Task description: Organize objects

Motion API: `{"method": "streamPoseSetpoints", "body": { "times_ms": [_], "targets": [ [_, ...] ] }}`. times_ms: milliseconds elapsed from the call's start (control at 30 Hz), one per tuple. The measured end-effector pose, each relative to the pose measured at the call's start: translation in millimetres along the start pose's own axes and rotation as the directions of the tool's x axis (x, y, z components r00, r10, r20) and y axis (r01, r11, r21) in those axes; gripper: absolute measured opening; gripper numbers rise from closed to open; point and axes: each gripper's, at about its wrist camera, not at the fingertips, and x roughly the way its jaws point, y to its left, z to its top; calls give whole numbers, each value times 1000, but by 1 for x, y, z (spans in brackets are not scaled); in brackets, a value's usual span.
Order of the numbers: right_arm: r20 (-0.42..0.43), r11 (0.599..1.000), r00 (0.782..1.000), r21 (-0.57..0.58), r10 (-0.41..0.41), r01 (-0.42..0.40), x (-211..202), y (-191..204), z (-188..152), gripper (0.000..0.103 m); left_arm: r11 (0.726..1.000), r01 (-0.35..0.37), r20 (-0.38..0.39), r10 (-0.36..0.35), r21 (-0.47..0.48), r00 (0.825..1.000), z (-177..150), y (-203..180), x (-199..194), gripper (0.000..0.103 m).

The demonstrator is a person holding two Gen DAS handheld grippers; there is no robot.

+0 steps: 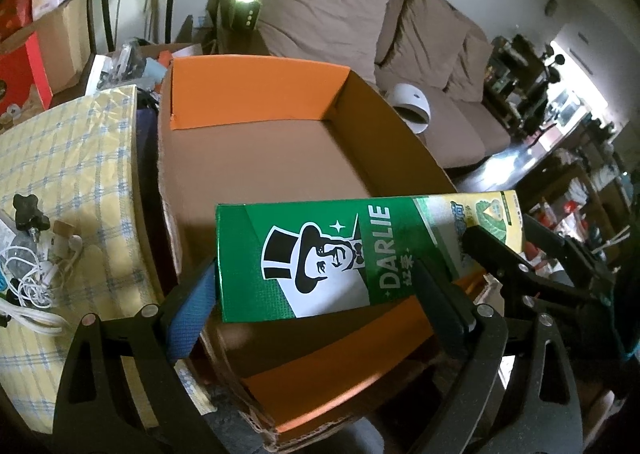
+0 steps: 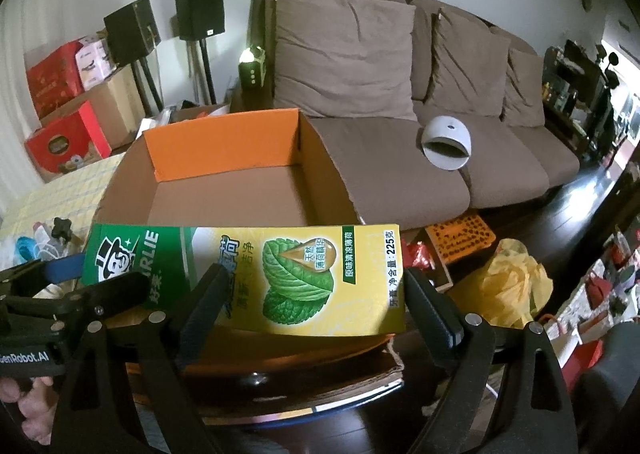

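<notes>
The Darlie toothpaste box (image 1: pixel 340 258) hangs level over the near rim of the open cardboard carton (image 1: pixel 256 157), held at both ends. The left gripper (image 1: pixel 316 294) pinches its green end, the right gripper (image 2: pixel 312 294) its yellow end. The carton's floor, toward 12 o'clock, looks bare.

To finish well, I judge both hands should carry it forward together, keeping it level, lower it flat onto the carton floor, then part the fingers at the same time so neither end tips.

At 9 o'clock lies a yellow checked cloth (image 1: pixel 76 157) with tangled white cables (image 1: pixel 36 282). Beyond, from 12 to 2 o'clock, stands a brown sofa (image 2: pixel 400 53) bearing a white domed device (image 2: pixel 446 145); black speakers (image 2: pixel 200 11) sit at 11 o'clock.
</notes>
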Motion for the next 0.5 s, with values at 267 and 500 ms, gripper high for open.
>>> {"method": "streamPoseSetpoints", "body": {
  "times_ms": [267, 500],
  "targets": [
    [-1, 1000, 1000, 9, 2, -2, 0, -6, -1, 91, 1000, 4, -18, -4, 4, 1000, -3, -6, 0, 93],
    [1, 1000, 1000, 11, 21, -21, 4, -8, -2, 91, 1000, 9, -20, -9, -3, 1000, -2, -4, -2, 93]
  ]
}}
